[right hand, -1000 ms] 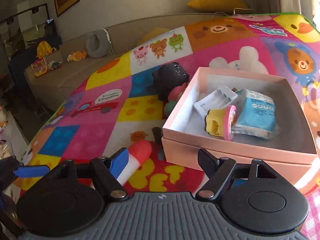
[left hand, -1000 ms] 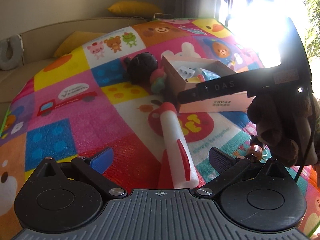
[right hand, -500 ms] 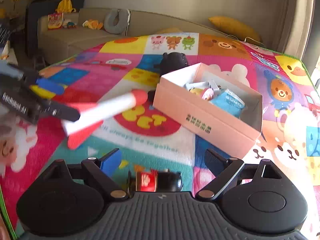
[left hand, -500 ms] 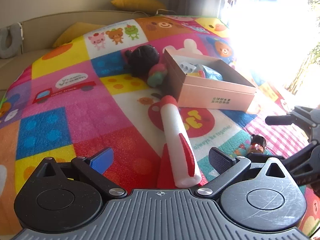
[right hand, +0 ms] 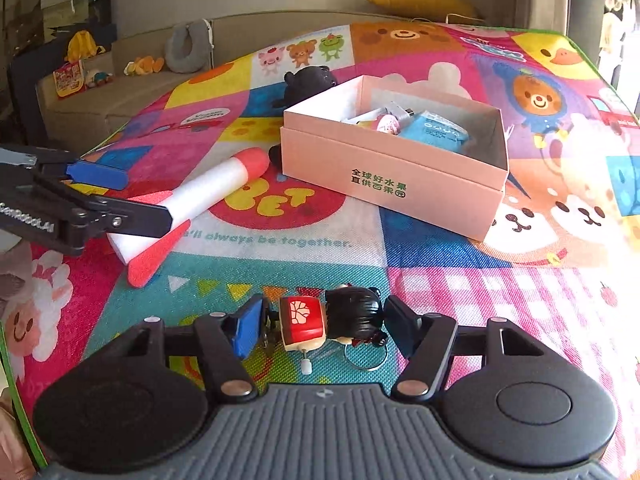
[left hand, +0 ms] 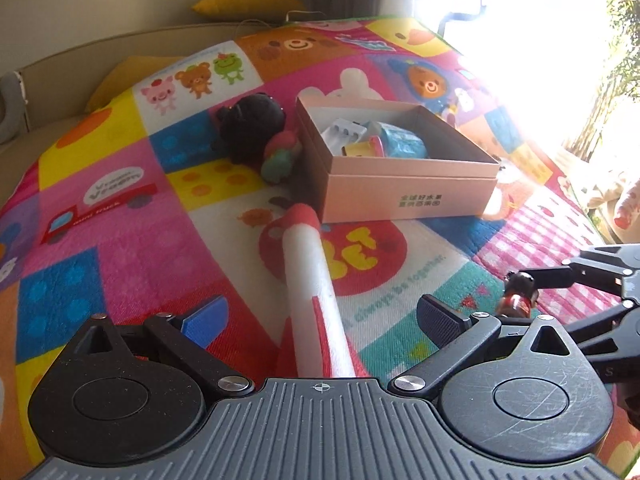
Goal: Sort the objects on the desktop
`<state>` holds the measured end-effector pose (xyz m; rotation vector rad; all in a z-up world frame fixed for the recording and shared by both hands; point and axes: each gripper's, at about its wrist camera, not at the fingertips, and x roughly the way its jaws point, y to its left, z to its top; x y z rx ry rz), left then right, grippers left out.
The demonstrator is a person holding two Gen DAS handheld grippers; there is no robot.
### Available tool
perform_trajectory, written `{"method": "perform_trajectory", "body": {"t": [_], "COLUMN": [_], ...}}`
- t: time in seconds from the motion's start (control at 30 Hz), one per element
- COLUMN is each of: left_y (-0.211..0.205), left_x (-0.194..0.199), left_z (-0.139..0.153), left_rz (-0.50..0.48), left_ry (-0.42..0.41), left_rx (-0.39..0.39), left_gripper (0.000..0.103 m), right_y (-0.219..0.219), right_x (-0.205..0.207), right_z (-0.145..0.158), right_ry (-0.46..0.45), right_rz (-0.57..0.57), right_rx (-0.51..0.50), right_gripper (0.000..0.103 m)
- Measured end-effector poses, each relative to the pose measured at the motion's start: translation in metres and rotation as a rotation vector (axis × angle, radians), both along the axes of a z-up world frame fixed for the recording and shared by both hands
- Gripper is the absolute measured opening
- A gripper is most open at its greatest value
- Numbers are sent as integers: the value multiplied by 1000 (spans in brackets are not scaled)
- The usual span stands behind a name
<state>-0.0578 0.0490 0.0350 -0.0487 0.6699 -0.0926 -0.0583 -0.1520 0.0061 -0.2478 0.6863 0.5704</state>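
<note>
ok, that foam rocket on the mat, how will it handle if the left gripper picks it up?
The rocket looks like foam, so probably light and squashy under the fingers. Its round body may roll if nudged, though the red fins should check that. It is long, so a grip near the tail may let the nose droop.

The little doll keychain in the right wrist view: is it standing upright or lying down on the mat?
Lying down. The doll keychain rests sideways on the mat.
</note>
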Motion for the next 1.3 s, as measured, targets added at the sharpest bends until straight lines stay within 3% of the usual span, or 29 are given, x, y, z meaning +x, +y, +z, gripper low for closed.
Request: {"method": "perform_trajectory", "body": {"t": [0.03, 0.1, 0.23, 0.3, 0.43, 0.67, 0.73, 0.97, 1.07, 1.13, 1.2, 1.3], "left_y": [-2, -5, -10, -14, -23, -35, -39, -45, -43, -41, -38, -32], "left_x": [6, 17, 22, 18, -2, -54, -67, -86, -83, -82, -87, -93], "left_z": [-1, -4, -12, -13, -11, 22, 34, 72, 69, 58, 43, 24], "left_rz": [6, 15, 11, -10, -60, -130, -151, -173, -172, -194, -209, -209], "left_ry": [6, 32, 64, 70, 76, -31, -66, -209, -199, -157, -118, -66], "left_rx": [13, 29, 44, 59, 72, 93, 97, 110, 101, 98, 108, 137], "left_gripper": [100, 71, 63, 44, 38, 37, 28, 28, 30, 37, 60, 69], "right_y": [-1, -3, -8, -12, -19, -31, -32, -29, -29, -30, -32, -36], "right_x": [-3, -9, -20, -26, -38, -66, -73, -92, -96, -97, -95, -95], "right_z": [1, 4, 9, 12, 23, 58, 69, 103, 111, 111, 109, 104], "right_ry": [-1, -2, -17, -27, -48, -152, -180, -275, -307, -306, -295, -280], "right_rz": [-7, -22, -50, -68, -104, -142, -153, -177, -181, -188, -199, -214], "right_rx": [1, -1, -17, -24, -32, -39, -35, -26, -29, -28, -28, -22], "right_gripper": [65, 65, 65, 65, 65, 65, 65, 65, 65, 65, 65, 65]}}
